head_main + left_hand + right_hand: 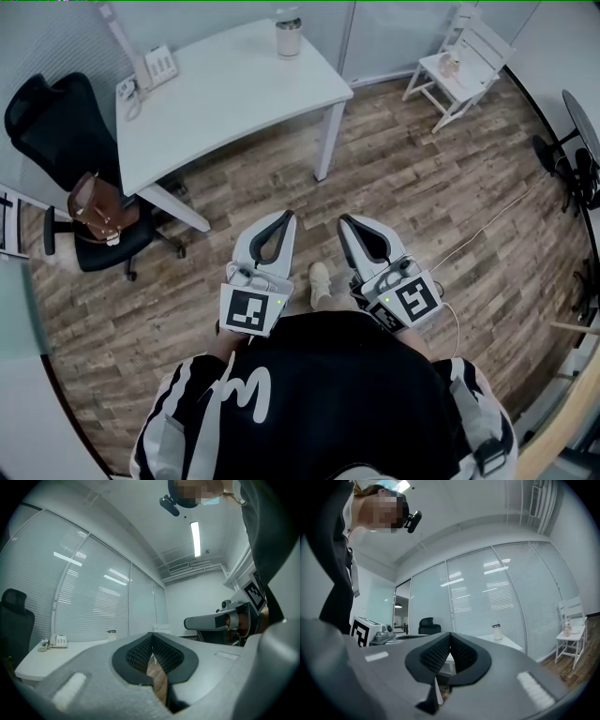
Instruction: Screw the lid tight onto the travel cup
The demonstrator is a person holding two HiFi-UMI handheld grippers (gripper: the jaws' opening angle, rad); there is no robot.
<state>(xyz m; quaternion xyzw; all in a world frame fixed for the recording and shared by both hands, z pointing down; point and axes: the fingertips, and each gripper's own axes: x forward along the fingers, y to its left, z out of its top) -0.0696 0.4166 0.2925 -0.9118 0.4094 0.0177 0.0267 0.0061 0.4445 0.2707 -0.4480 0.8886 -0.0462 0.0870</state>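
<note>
The cup (289,39) stands upright near the far edge of the white table (216,94), at about 12 o'clock in the head view. Its body is pale and cylindrical. The lid (288,16) sits on top, grey and level, though how tightly it is screwed on cannot be told.

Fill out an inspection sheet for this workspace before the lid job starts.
Surface: white desk, holding only a cup and a telephone; it stands ahead of the person.
Job's things: travel cup upright at the desk's far edge, lid on top; tightness cannot be told.
Clutter: telephone at the desk's left end; brown bag on the black office chair.
Grippers: left gripper and right gripper both shut and empty, over the floor, short of the desk.
Cables: thin pale cable across the floor at right.
Surroundings: wood floor, white chair, blinds behind glass.
</note>
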